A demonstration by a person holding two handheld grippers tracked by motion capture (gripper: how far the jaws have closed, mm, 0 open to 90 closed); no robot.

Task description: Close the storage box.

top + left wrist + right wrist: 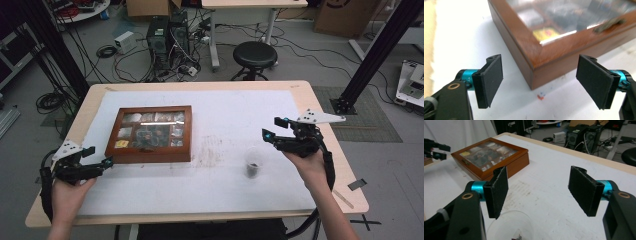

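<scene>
While my left gripper (100, 157) hovers with its jaws spread wide and nothing between them, it points at the near corner of the wooden box (150, 134), which lies shut on the white sheet (235, 115) toward the left of the worktop (325, 150). Over on the other side, my right gripper (274, 129) also stands wide and holds nothing. A clear plastic cup (253, 162) with something dark at its bottom stands just below and beside it, apart from the box.
</scene>
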